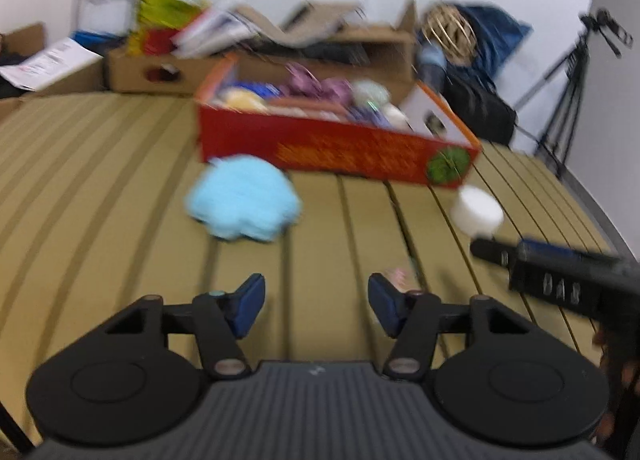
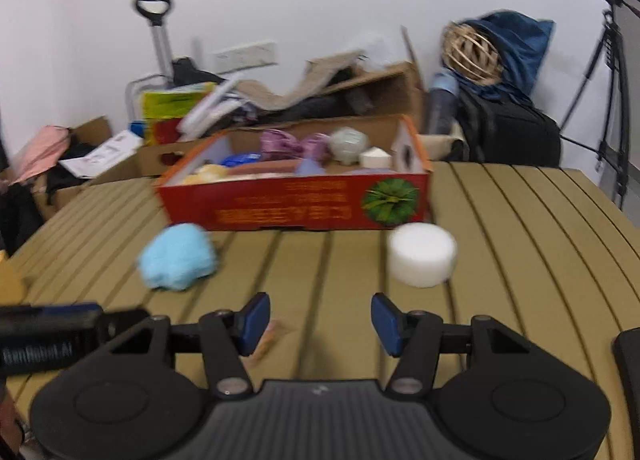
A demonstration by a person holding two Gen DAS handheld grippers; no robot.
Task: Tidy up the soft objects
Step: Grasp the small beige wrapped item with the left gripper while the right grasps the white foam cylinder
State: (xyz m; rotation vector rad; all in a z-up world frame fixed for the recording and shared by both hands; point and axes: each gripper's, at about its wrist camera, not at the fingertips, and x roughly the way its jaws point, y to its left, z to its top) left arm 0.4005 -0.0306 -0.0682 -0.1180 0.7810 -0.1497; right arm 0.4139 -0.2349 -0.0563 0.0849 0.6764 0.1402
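Tripod [image 1: 568, 71] beside black backpack [image 2: 508, 131]

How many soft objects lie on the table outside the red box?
2: a light blue fluffy cloth before the red box's left end, and a white foam cylinder before its right end. A small pinkish thing near the grippers is too blurred to judge.

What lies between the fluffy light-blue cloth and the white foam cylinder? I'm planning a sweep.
Only bare slatted olive tabletop separates the fluffy light-blue cloth and white foam cylinder, per the right wrist view.

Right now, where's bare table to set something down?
Free: the slats between the blue fluffy cloth and white foam puck, in front of the red box; also right of the puck. Crowded: inside the box and the clutter behind it.
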